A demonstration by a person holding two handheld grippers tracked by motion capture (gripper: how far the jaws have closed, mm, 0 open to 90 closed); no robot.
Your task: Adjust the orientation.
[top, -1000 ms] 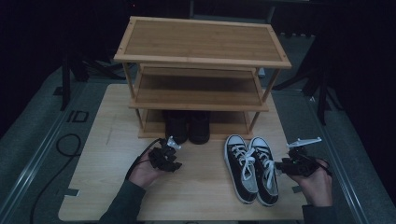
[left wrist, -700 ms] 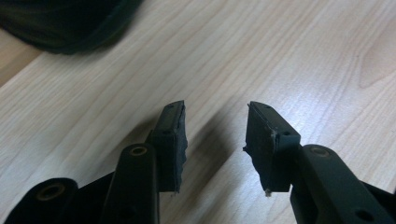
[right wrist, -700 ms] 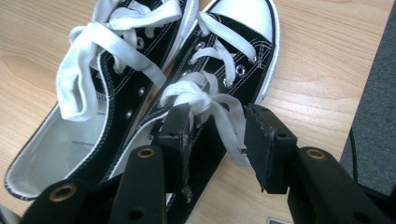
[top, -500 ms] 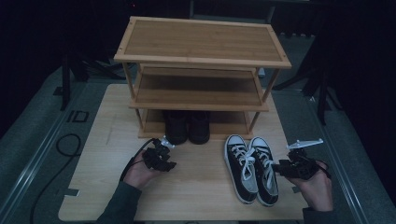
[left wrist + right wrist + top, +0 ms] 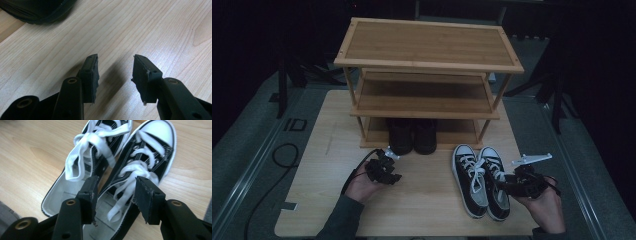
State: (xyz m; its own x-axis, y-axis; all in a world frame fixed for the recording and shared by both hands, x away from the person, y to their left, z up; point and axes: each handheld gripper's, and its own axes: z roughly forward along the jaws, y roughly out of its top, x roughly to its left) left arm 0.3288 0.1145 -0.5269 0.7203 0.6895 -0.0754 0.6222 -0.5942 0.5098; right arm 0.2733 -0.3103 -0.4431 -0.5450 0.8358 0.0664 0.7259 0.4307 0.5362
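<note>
Spreading apart over the last moments, the jaws of the right gripper (image 5: 116, 195) are being held above the open collars of the black-and-white sneakers (image 5: 481, 180), with nothing pinched between them; the pads are hanging just over the laces and the white insole of the nearer shoe, not pressing on either. The jaws of the left gripper (image 5: 115, 75) are likewise being opened, and only bare wood of the table (image 5: 155, 30) is being framed between them.

Outward from there, the sneaker pair is being left side by side on the table, toes pointing toward the shoe rack (image 5: 427, 55) and standing just in front of its right leg. A pair of dark boots (image 5: 413, 136) is being kept on the lowest shelf (a rounded dark toe, probably one of them, is being glimpsed at the upper corner of the left gripper view, though the framing is too tight to be sure).

Compared with a second ago, the right hand is being shown a little farther from the shoes toward the table's right edge, while the left hand is being kept where it was. With both grippers empty and widening, a release or a fresh approach is being suggested; the sneakers are not yet being carried to a shelf.
</note>
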